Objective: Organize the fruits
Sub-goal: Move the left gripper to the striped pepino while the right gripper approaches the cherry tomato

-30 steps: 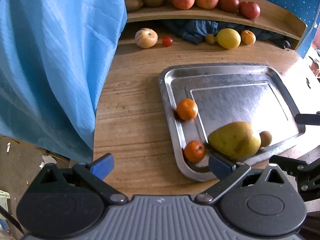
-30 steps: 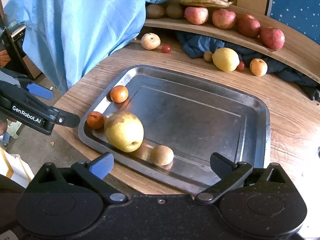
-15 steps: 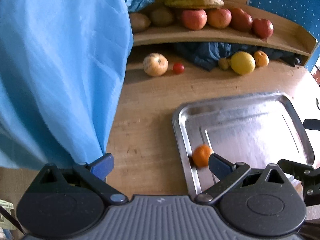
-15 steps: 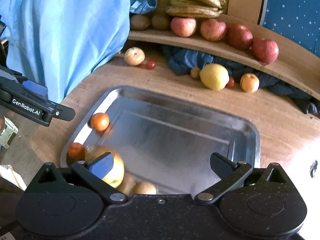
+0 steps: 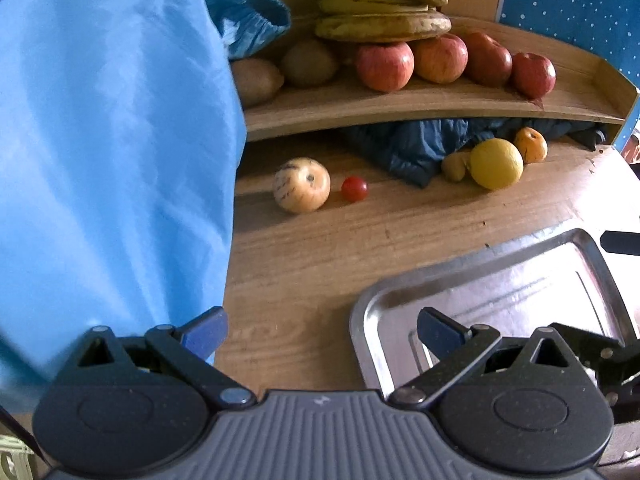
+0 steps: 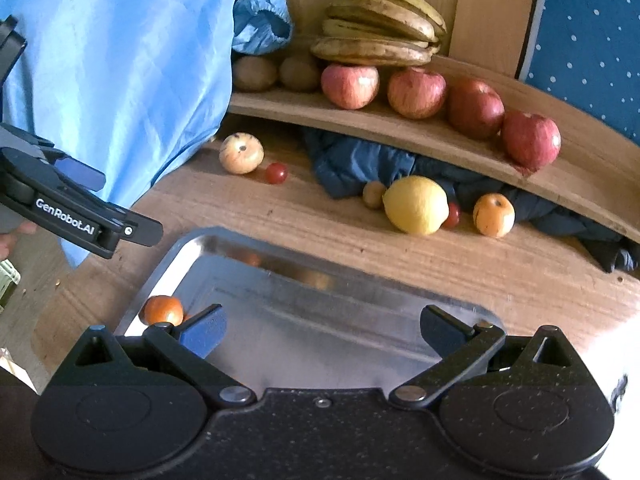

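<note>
Both your left claw and right claw hang wide and empty over the steel tray, one tangerine inside.

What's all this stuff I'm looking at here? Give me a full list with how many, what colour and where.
bananas: one bunch, yellow-brown, top of the shelf
apples: four, red, in a row on the shelf
kiwis: two, brown, shelf left end
pale apple: one, cream, on the table
cherry tomato: one, red, beside the pale apple
lemon: one, yellow, on the table
orange fruit: one, right of the lemon
tray: one, steel, near table edge
tangerine: one visible, orange, tray's left corner
left gripper: open
right gripper: open
</note>
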